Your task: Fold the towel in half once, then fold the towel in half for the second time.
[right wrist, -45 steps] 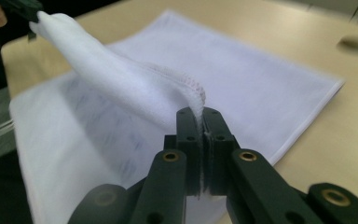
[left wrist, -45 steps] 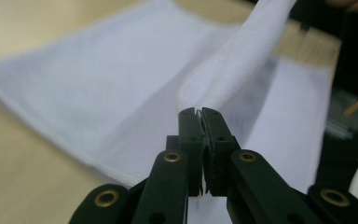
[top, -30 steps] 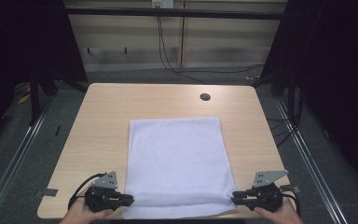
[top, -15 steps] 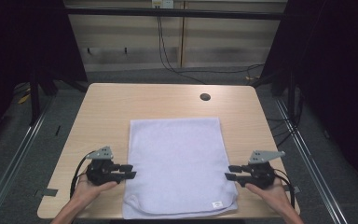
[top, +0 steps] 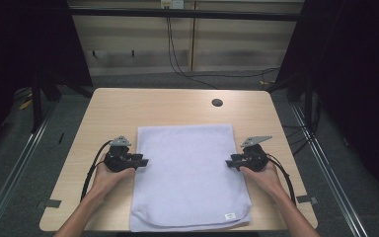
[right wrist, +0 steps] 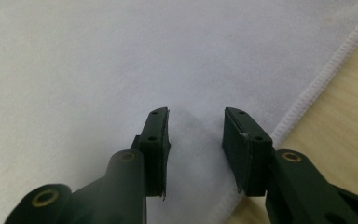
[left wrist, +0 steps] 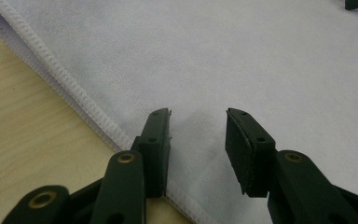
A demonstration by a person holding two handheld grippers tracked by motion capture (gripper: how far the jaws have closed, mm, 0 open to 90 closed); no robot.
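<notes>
Both hands have slid up from the towel's near corners to its side edges, and both sets of jaws have just been opening, nothing clamped.

Forearms reach in from the near edge, the left gripper (top: 139,161) pointing inward at the left hem of the towel (top: 187,177), the right gripper (top: 230,163) mirroring it at the right hem. Each pair of black jaws stands parted over the cloth, with only flat fabric in the gap. That towel is pale lavender terry, soft-napped, with a stitched ribbed hem (left wrist: 60,77) and a small white label (top: 229,216) near its front right corner; it lies flat, roughly rectangular, on the light wood-grain table (top: 148,106).
</notes>
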